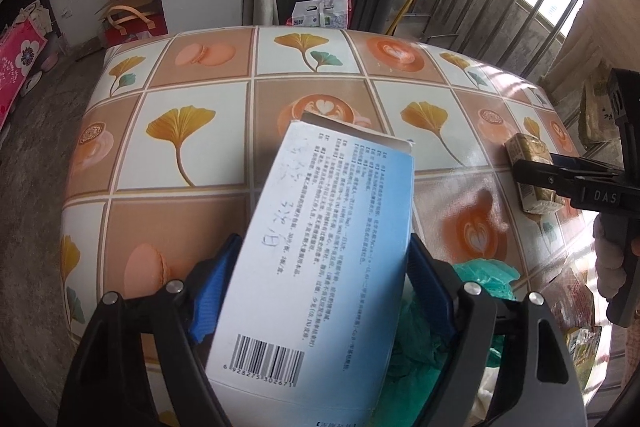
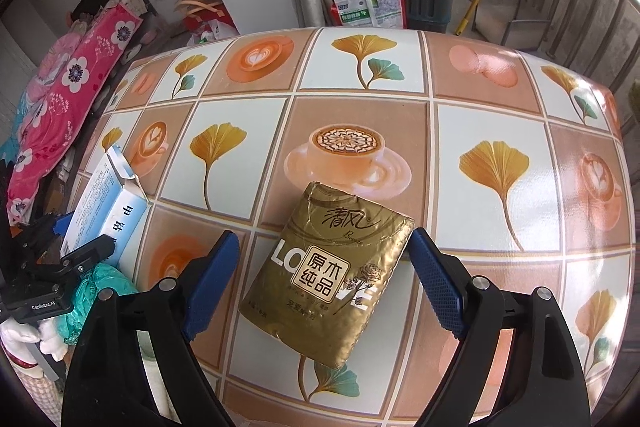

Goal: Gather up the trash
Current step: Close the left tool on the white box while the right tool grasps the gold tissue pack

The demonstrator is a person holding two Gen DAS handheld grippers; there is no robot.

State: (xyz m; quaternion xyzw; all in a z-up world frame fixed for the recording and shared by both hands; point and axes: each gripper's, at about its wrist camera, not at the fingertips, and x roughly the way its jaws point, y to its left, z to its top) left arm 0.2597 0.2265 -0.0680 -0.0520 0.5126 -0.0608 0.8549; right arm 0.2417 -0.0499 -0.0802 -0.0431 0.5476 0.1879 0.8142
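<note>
1. Left gripper (image 1: 322, 291): jaws clamped on the sides of a blue-and-white carton (image 1: 316, 239); barcode 6 928275 302671, small print unreadable.
2. Right gripper (image 2: 324, 287): jaws apart, straddling a gold tissue pack (image 2: 328, 277) lying flat on the table, printed "清风", "原木纯品".
3. Green plastic bag (image 1: 486, 273): crumpled beside the carton.
4. Tablecloth (image 2: 472, 143): ginkgo-leaf and coffee-cup squares.
5. Floral pink bedding (image 2: 68, 99): on the floor beyond.

Left gripper (image 1: 324, 291) and right gripper (image 2: 324, 291) both angle steeply downward, jaws wide.
</note>
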